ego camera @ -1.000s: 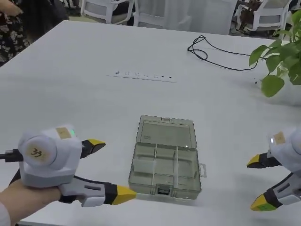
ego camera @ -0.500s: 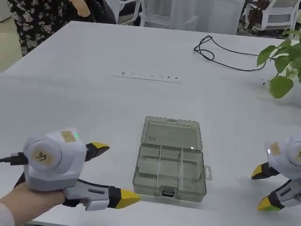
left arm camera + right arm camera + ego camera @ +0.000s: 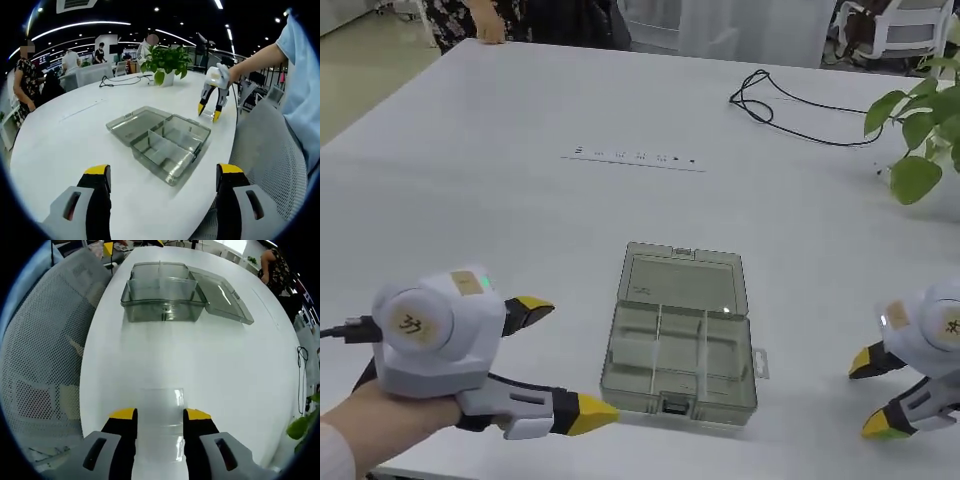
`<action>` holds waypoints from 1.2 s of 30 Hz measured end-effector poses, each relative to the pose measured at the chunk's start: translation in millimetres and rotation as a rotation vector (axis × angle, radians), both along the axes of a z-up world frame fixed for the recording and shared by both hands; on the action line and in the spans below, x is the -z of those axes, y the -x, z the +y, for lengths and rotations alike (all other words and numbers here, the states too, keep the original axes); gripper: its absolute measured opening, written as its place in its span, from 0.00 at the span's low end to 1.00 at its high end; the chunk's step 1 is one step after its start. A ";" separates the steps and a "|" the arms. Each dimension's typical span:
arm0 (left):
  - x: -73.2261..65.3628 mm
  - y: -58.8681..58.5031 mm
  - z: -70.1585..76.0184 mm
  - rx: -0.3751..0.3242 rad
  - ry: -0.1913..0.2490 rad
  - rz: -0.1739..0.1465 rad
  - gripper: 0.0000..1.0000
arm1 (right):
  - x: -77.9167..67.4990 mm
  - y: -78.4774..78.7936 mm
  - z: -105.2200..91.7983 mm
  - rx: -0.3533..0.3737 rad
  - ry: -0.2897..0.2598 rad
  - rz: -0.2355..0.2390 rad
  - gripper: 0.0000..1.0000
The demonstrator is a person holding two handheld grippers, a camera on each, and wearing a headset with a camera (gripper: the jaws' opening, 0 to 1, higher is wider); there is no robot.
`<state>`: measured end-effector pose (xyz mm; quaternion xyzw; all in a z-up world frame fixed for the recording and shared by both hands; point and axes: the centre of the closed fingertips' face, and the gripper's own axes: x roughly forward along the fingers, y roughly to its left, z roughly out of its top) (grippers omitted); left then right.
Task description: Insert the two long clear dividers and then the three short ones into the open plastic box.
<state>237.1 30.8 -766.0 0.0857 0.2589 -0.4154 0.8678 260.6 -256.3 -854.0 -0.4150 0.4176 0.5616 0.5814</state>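
The open smoky-clear plastic box [image 3: 680,335] lies near the table's front edge, lid [image 3: 685,280] folded back flat. Clear dividers stand in its base and split it into columns. My left gripper [image 3: 560,360] hovers open just left of the box, which lies ahead of its jaws in the left gripper view as the box [image 3: 160,140]. My right gripper [image 3: 873,393] is open, well right of the box, low over the table. In the right gripper view, loose clear dividers [image 3: 161,412] lie flat on the table between my right gripper's [image 3: 160,415] jaws, with the box [image 3: 165,292] far ahead.
A flush socket strip [image 3: 635,158] sits mid-table, a black cable [image 3: 780,105] behind it, and a potted plant [image 3: 920,120] at the right. A mesh chair [image 3: 45,345] stands by the table's near edge [image 3: 95,365]. People stand at the far left.
The head camera has shifted slightly. The right gripper's jaws stand somewhat closer together and it sits a little lower. The left gripper and the box have hardly moved.
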 end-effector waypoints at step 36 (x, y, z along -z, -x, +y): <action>-5.8 -7.5 -13.0 -0.001 0.061 0.013 0.87 | -33.7 0.2 44.1 0.027 -0.074 -0.080 0.32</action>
